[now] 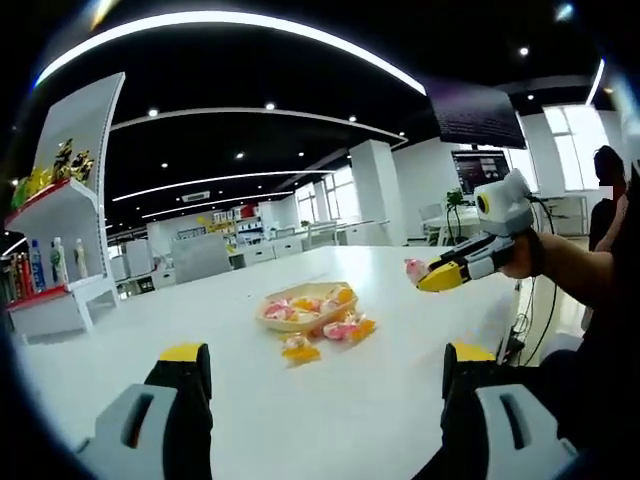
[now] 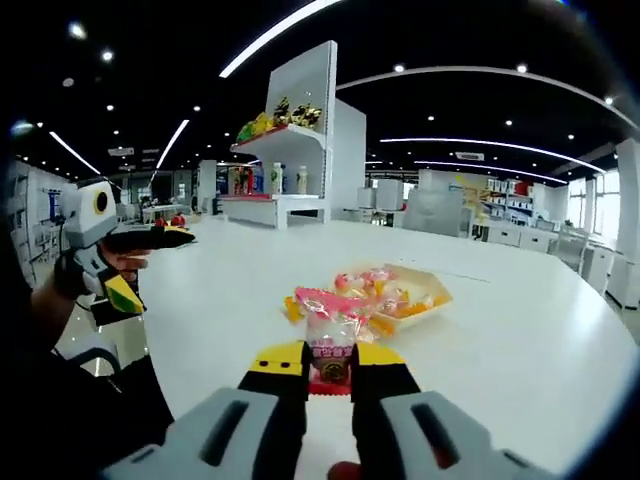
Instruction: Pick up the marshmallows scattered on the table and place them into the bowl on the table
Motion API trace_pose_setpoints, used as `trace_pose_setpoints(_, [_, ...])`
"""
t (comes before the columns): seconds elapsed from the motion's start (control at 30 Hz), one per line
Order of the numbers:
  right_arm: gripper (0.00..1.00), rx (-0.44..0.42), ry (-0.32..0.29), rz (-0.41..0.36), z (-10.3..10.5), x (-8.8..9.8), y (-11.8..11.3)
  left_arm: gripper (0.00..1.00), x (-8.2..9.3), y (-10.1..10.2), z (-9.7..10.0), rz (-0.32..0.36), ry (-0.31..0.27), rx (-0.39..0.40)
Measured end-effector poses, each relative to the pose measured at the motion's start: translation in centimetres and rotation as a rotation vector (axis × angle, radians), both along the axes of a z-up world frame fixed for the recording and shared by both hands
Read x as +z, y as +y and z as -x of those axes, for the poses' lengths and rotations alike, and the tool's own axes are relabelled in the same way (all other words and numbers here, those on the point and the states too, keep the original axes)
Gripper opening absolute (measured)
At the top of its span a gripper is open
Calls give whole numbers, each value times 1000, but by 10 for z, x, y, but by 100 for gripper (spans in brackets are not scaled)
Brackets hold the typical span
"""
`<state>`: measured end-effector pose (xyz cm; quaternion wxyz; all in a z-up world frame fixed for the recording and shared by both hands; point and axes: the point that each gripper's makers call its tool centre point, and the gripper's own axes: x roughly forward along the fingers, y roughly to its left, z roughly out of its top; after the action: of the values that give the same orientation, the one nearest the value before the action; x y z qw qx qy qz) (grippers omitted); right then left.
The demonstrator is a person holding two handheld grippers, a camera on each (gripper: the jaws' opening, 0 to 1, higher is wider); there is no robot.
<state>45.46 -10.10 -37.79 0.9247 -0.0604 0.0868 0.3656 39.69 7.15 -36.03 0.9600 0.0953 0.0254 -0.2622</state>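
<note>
While the right gripper [image 2: 331,362] hangs above the white table [image 2: 520,340], its two yellow-tipped jaws are pressed onto a small clear-wrapped marshmallow packet with a pink top edge [image 2: 329,340]. The packet stands upright between the jaws, its long axis pointing away from the tips; a dark round mark is printed low on the wrapper, but I cannot read it. Just beyond the tips, more pink and orange wrapped marshmallows [image 2: 300,303] lie on the table beside a shallow cream-coloured bowl [image 2: 435,290], which holds other packets. In the left gripper view the left gripper [image 1: 327,365] has its jaws spread wide, with nothing between them. Ahead of them lie the loose marshmallows [image 1: 300,349], then the bowl [image 1: 300,323]. Far beyond stands a white display shelf with bottles [image 1: 60,255]; their labels are too small to read.
</note>
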Motion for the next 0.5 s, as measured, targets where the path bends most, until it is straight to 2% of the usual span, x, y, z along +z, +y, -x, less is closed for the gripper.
trace_pose_setpoints(0.2, [14,-33,-4,-31,8,5,-20,95,5,-3,2,20,-13,-1])
trace_pose_setpoints(0.3, [14,-86,18,-53,4,-2,-33,95,7,-5,3,29,-24,-4])
trace_pose_setpoints(0.5, [14,-113,37,-92,2,-5,-43,95,7,-8,3,19,-23,-5])
